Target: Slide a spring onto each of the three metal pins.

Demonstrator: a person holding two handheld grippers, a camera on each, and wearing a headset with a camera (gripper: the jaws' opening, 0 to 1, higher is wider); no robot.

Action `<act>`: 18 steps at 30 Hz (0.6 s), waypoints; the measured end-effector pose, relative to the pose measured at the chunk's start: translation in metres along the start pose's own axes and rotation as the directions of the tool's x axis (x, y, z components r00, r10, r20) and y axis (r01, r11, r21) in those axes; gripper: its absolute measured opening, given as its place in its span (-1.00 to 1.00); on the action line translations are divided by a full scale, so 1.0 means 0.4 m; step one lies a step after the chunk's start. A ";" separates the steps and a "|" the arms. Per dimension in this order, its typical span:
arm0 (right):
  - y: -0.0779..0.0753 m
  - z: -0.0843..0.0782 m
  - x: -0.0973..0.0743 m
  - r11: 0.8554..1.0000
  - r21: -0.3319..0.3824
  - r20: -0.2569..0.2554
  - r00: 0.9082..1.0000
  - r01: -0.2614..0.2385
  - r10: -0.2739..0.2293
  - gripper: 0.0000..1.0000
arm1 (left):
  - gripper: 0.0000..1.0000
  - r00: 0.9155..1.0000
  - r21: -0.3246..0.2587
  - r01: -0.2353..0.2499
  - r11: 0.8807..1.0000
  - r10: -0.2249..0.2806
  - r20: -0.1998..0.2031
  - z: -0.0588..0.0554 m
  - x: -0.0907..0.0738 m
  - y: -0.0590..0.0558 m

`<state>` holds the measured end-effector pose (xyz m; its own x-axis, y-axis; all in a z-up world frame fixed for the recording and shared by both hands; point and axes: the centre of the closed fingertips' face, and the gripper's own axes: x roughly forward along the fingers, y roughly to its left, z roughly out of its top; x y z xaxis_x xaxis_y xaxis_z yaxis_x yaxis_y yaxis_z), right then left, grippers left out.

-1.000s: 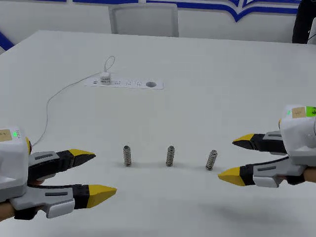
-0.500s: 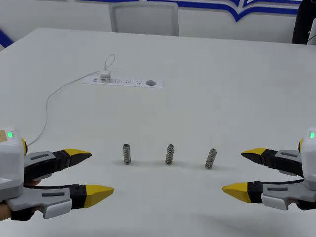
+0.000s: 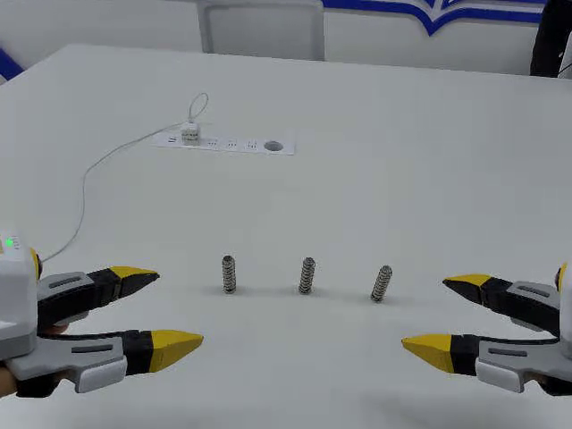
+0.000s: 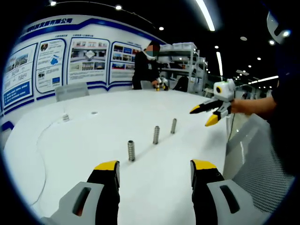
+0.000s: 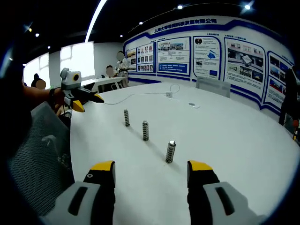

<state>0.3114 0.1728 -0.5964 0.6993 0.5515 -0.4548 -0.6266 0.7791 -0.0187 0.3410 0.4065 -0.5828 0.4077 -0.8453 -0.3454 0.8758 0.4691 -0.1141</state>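
Having drawn the right gripper (image 3: 424,312) back from the middle spring (image 3: 307,275), we are holding the left gripper (image 3: 179,307), jaws apart, well left of it, the left spring (image 3: 229,273) and right spring (image 3: 382,283) standing near it, the right gripper likewise spread, judging these light, squashy coils best pinched gently mid-length.

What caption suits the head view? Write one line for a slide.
Three springs stand in a row on the table, between the open left gripper and open right gripper.

Left tongs (image 4: 154,165) gape empty before three upright springs (image 4: 156,134).
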 end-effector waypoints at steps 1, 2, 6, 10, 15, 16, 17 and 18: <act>0.001 0.000 -0.001 1.000 0.000 0.000 1.000 0.001 -0.001 0.26 | 0.25 1.000 -0.001 -0.002 1.000 0.002 0.001 0.001 0.000 0.000; 0.001 -0.001 -0.001 1.000 0.000 0.001 1.000 0.002 -0.002 0.26 | 0.25 1.000 -0.003 -0.004 1.000 0.004 0.003 0.002 0.000 0.000; -0.001 -0.001 -0.004 1.000 0.003 0.006 1.000 0.006 -0.006 0.27 | 0.26 1.000 -0.008 -0.009 1.000 0.009 0.004 0.002 -0.001 0.000; -0.003 -0.003 -0.006 1.000 0.000 0.005 1.000 0.004 -0.004 0.28 | 0.27 1.000 -0.010 -0.013 1.000 0.013 0.003 0.000 -0.002 -0.002; -0.006 -0.001 -0.007 1.000 -0.006 0.005 1.000 0.001 -0.001 0.28 | 0.28 1.000 -0.014 -0.021 1.000 0.021 0.003 -0.003 -0.004 -0.004; -0.005 0.000 -0.007 1.000 -0.006 0.006 1.000 -0.001 0.001 0.28 | 0.28 1.000 -0.015 -0.023 1.000 0.023 0.002 -0.004 -0.004 -0.005; -0.005 0.000 -0.006 1.000 -0.006 0.007 1.000 -0.002 0.002 0.28 | 0.28 1.000 -0.015 -0.024 1.000 0.024 0.002 -0.005 -0.005 -0.005; -0.005 -0.001 -0.006 1.000 -0.009 0.005 1.000 -0.002 0.002 0.28 | 0.28 1.000 -0.016 -0.027 1.000 0.027 0.002 -0.005 -0.006 -0.003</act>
<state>0.3110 0.1698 -0.5955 0.6998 0.5544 -0.4505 -0.6309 0.7754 -0.0258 0.3384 0.4084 -0.5836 0.4314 -0.8330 -0.3463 0.8604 0.4954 -0.1197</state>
